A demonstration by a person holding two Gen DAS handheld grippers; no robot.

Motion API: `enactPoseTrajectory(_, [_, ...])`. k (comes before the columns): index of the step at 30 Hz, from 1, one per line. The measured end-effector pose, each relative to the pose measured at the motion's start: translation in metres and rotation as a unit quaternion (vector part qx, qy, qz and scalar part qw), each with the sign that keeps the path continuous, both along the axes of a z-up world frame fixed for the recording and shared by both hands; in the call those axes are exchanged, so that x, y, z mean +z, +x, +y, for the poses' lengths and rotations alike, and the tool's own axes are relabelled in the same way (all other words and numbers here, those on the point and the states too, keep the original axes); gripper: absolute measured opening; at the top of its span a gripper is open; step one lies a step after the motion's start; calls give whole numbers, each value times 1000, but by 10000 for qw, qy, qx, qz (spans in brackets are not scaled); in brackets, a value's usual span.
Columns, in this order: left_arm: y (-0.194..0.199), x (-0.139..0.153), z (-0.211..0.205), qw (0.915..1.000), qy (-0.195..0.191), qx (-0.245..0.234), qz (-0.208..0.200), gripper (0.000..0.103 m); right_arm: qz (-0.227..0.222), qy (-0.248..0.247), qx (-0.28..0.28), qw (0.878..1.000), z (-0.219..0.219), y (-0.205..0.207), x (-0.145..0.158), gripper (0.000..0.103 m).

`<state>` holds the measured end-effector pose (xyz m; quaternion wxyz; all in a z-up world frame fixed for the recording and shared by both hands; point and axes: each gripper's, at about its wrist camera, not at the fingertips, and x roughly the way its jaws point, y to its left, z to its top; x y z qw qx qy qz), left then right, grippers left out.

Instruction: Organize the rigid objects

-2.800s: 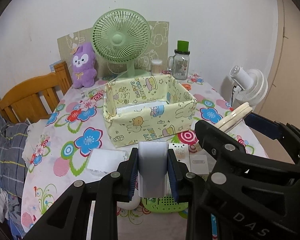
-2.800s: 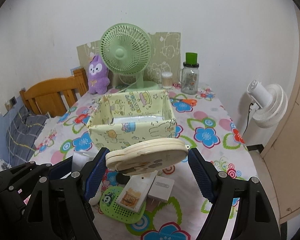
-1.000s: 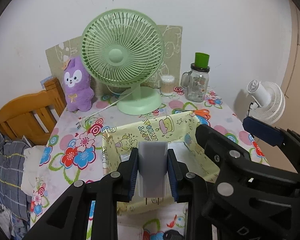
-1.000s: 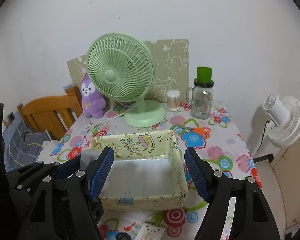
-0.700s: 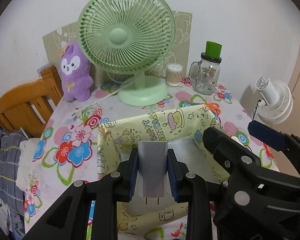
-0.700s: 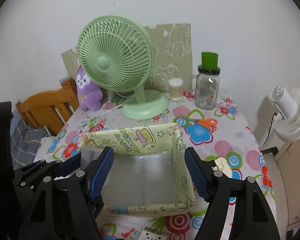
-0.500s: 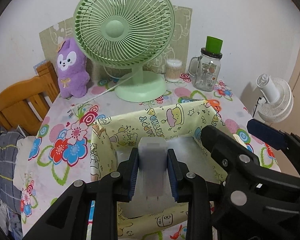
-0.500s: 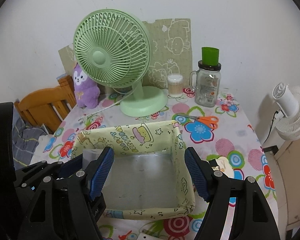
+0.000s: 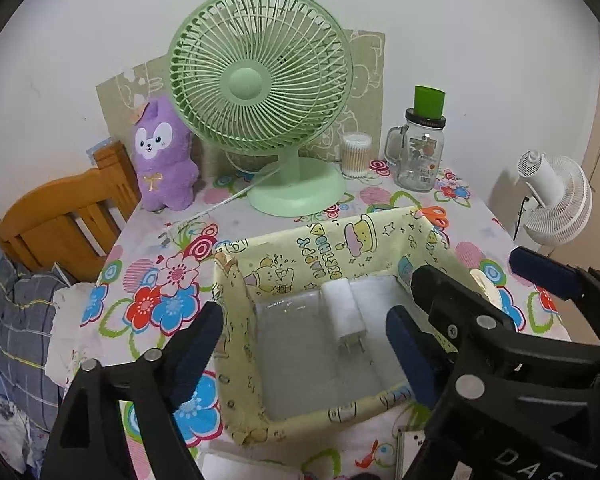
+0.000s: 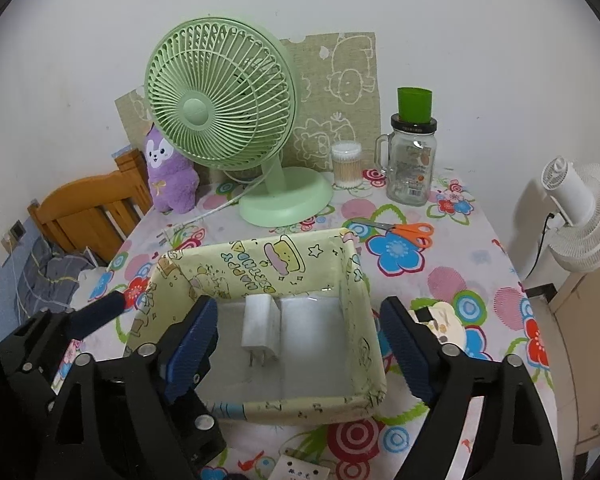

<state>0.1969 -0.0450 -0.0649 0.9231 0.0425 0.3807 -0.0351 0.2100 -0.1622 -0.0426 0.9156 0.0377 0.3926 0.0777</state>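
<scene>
A yellow cartoon-print box (image 9: 236,292) (image 10: 260,268) stands open on the flowered table. A white plug charger (image 9: 346,316) (image 10: 260,320) lies on its floor, prongs toward me, beside a flat white block (image 10: 310,320). My left gripper (image 9: 302,348) hovers over the box. Its jaws are opening and the pads stand clear of the charger. My right gripper (image 10: 300,342) hovers over the same box, jaws opening, with nothing held. A cream round disc (image 10: 444,324) (image 9: 484,284) lies on the table just right of the box.
Behind the box stand a green desk fan (image 10: 220,108), a purple plush (image 10: 168,176), a cotton-swab tub (image 10: 346,164) and a glass jar with a green cap (image 10: 412,160). Orange scissors (image 10: 404,230) lie back right. A wooden chair (image 9: 60,224) is on the left and a white fan (image 10: 580,216) on the right.
The left jaws went from shut on the white charger to wide apart, and the charger now lies in the box. The right jaws widened. The cream disc, once gripped, now lies on the table.
</scene>
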Motion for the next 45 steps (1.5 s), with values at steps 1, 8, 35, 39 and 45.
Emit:
enactPoseTrajectory(1, [-2, 1, 0, 10000, -3, -5, -10, 91, -22, -26, -4, 10000, 0, -2, 1, 91])
enactPoseTrajectory(8, [-28, 6, 4, 10000, -47, -7, -82, 97, -78, -101, 13, 9999, -3, -24, 8, 100])
enactPoseTrajectory(35, [-105, -7, -3, 9997, -256, -65, -11, 102, -131, -575, -107, 9982, -13, -101, 12, 101])
enactPoseTrajectory(39, [-111, -10, -7, 9996, -262, -69, 6, 102, -124, -545, -143, 9983, -18, -110, 9, 101])
enactPoseTrajectory(45, [-120, -16, -13, 9997, -240, -52, 22, 102, -188, -627, -134, 9978, -23, -122, 5, 101])
